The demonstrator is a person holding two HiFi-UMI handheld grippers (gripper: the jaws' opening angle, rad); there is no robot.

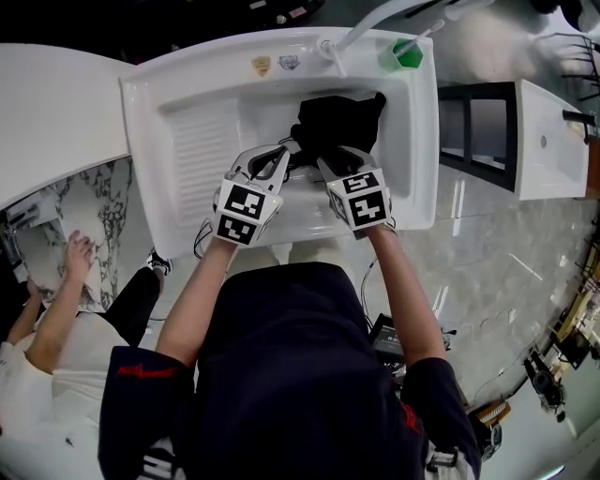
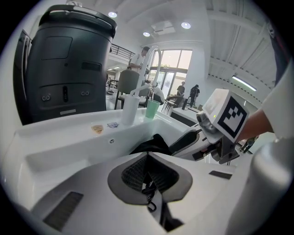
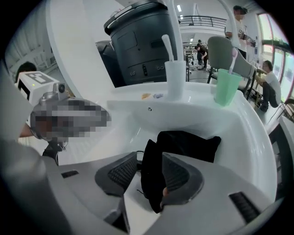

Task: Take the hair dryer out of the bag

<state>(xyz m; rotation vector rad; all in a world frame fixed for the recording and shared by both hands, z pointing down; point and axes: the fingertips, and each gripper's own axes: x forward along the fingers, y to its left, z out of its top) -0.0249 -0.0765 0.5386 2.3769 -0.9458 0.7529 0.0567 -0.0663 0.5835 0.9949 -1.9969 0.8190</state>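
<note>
**Q:** Room first, what's around?

**A:** Bright white washroom with a glossy marble floor (image 1: 487,253) and a big dark grey machine (image 2: 69,69) behind. I'm at a white sink (image 1: 187,141) with a ribbed board on its left side. The faucet (image 1: 370,28), a green cup (image 1: 405,53) and a white cup (image 3: 174,80) are on the back rim.

**Q:** Task thing?

**A:** The hair dryer shows in no view. I judge it's inside the black bag (image 1: 342,122), which is lying in the basin under the faucet.

**Q:** Claws?

**A:** My left gripper (image 2: 148,158) is clenched, with a thin black cord (image 2: 149,190) pinched between the pads. It looks like the bag's drawstring. My right gripper (image 3: 150,158) stands parted. A fold (image 3: 151,179) of bag fabric is between the jaws, leaning on one pad and clear of the other, so no real grip.

**Q:** What goes wrong from here?

**A:** If I lift now, the fold slips out of the right jaws because nothing clamps it. Pulling on the cord alone likely cinches the mouth shut with the dryer still inside. If I yank the whole bag up, it could swing into the cups on the rim, or drop the dryer onto the hard basin.
</note>
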